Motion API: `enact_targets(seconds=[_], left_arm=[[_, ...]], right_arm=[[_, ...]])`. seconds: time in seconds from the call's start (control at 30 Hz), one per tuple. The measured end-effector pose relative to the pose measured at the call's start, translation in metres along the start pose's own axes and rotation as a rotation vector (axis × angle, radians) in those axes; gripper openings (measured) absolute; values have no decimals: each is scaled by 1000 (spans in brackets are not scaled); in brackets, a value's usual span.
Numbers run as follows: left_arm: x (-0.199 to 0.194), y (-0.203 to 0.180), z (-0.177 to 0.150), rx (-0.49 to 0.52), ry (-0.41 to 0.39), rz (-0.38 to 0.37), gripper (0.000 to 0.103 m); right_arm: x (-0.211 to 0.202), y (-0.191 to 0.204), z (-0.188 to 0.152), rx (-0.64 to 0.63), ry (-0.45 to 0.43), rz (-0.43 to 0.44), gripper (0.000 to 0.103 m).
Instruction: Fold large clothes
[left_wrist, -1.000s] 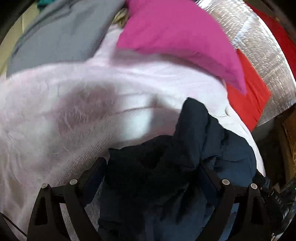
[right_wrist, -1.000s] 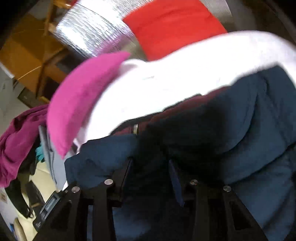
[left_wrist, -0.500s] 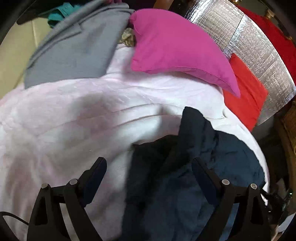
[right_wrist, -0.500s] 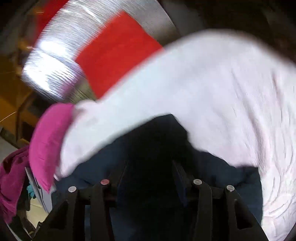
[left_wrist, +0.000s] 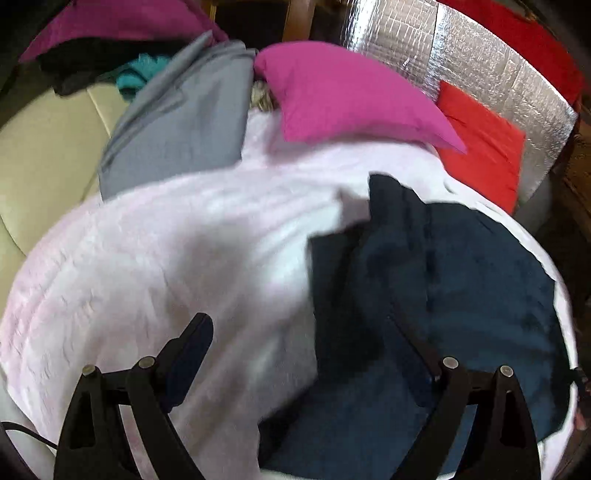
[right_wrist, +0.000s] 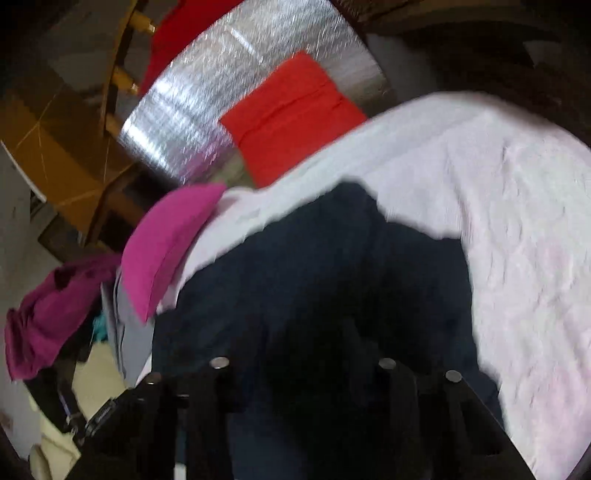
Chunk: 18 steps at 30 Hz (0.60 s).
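Since a second ago your left gripper (left_wrist: 299, 350) has let go of the dark navy soft garment (left_wrist: 461, 295), jaws wide. Your right gripper (right_wrist: 303, 354) pinches it, the jaws just reopening slightly. It looks limp and heavy; take a hem corner.

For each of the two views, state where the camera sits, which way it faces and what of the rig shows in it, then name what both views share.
Left wrist: sits on the left gripper, looking forward and down over the pale pink blanket, with the grey garment beyond; its two black fingers show, jaws wide apart.
Right wrist: sits on the right gripper, looking down onto the navy garment; its dark fingers blend into the cloth, too blurred to judge.
Shared: navy garment, blanket, magenta pillow, red cushion, silver foil sheet.
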<state>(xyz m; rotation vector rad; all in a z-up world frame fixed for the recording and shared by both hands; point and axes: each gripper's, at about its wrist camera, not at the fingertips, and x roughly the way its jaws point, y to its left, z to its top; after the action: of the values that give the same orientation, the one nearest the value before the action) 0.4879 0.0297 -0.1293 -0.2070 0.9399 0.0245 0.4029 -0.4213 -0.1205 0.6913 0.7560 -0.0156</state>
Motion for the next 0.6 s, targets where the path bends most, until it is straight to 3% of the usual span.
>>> enact_targets(seconds=[0.1,0.2,0.27,0.37,0.5,0.6], left_arm=[[2,7,-15,-16,22,67,94],[30,14,-31,13,111,116,94],[32,24,-38,-58,139,77,94],[10,28,-44,-88,99,60,94],[-26,27,-65,-107,39,-12,94],[-38,20,-81,-105,50,-108,94]], right_arm=[[-2,2,-22,-14,40,-3,42],[8,-6,-35,6,99,-23,40],[9,-12,-42,22,117,-13,40],[-14,-19,-49,70,90,52,41],[-49,-35,-50,105,45,109,60],[-63,-51,-54,151,53,121,65]])
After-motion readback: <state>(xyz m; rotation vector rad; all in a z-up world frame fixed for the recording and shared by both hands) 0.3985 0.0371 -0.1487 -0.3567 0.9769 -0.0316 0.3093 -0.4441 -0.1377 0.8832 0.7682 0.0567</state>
